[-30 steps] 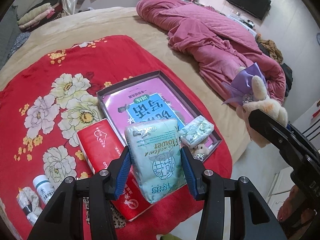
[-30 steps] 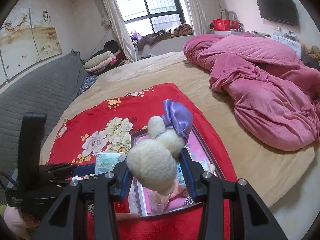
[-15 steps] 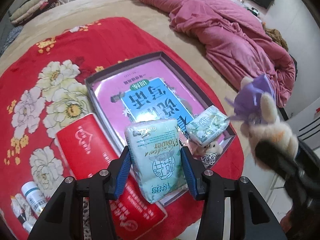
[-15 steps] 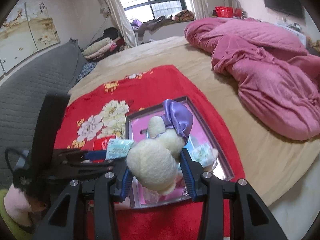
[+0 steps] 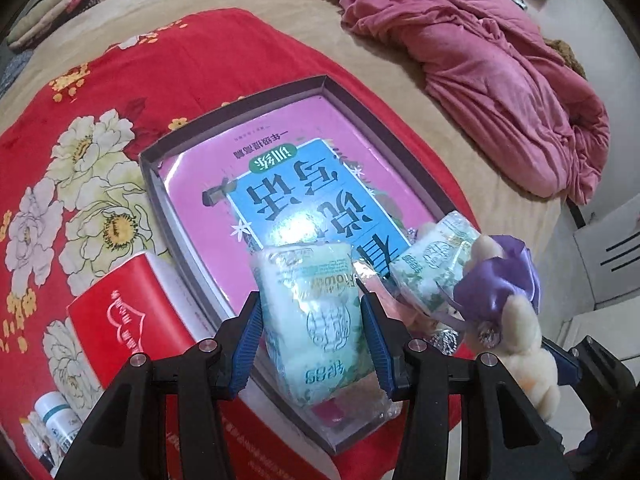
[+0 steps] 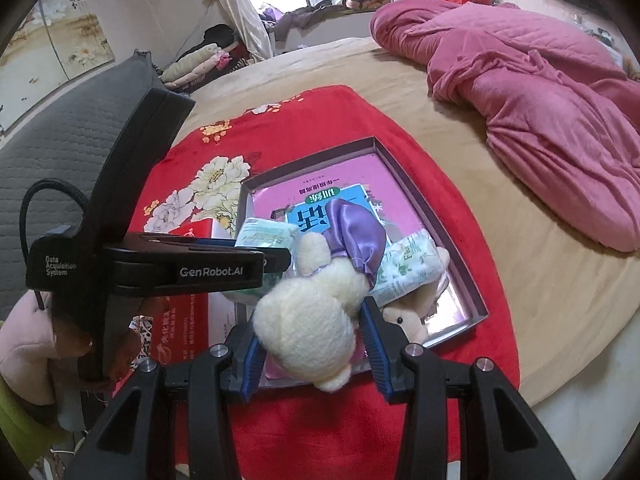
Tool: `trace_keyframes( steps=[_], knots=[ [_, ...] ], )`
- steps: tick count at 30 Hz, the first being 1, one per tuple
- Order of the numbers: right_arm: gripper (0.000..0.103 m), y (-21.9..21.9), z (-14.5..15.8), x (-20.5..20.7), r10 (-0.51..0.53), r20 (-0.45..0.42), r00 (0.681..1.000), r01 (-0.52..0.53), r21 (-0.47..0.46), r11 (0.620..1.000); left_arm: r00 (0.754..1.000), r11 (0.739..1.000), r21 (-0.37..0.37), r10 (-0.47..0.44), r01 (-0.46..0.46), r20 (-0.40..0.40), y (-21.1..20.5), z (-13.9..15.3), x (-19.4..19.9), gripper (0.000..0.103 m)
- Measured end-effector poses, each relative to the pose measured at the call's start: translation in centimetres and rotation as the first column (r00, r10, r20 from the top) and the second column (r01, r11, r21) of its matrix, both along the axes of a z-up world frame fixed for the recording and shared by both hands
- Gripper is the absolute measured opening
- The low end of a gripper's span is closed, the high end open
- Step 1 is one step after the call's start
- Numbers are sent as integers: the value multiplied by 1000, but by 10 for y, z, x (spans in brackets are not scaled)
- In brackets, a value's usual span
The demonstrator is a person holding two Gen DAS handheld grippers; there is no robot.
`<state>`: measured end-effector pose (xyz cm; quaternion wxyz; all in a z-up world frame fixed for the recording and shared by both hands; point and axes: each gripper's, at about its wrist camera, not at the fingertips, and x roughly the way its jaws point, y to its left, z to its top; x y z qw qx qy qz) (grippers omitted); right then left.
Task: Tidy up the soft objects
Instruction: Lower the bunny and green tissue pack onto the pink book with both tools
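A pale green tissue pack (image 5: pixel 316 320) sits between the blue pads of my left gripper (image 5: pixel 312 320), which is shut on it just above the near end of a shallow dark tray (image 5: pixel 236 104). A pink and blue book (image 5: pixel 304 196) lies flat in that tray. My right gripper (image 6: pixel 312 336) is shut on a cream plush toy (image 6: pixel 304 320) with a purple satin bow (image 6: pixel 356 236), low over the tray's near right corner. A second green tissue pack (image 6: pixel 408 268) and a small plush bear (image 6: pixel 404 320) lie inside the tray (image 6: pixel 436 220).
The tray rests on a red floral blanket (image 5: pixel 120 80) on a beige bed. A red tissue box (image 5: pixel 120 320) lies left of the tray, with a small white bottle (image 5: pixel 56 416) beyond it. A crumpled pink quilt (image 5: pixel 500 60) fills the far right. The bed's edge drops off at right.
Both grippers have come down toward the tray with their loads still held. The plush toy now hangs close beside the held tissue pack, over the tray's near corner.
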<state>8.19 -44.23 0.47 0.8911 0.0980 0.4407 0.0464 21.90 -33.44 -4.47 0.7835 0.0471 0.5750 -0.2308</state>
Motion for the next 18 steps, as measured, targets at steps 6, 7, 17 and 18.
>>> trace_keyframes(
  steps=[6, 7, 17, 18],
  knots=[
    [44, 0, -10, 9, 10, -13, 1000, -10, -9, 1000, 1000, 1000, 7, 6, -6, -4, 0, -8, 9, 51],
    [44, 1, -13, 13, 17, -20, 1000, -18, -11, 1000, 1000, 1000, 6, 9, -9, -10, 1, -9, 10, 51],
    [44, 11, -34, 31, 44, -56, 997, -46, -39, 998, 999, 1000, 1, 17, -17, -37, 7, -19, 14, 51],
    [44, 11, -37, 32, 43, -63, 997, -45, -41, 998, 999, 1000, 1, 18, -18, -37, 6, -19, 14, 51]
  ],
)
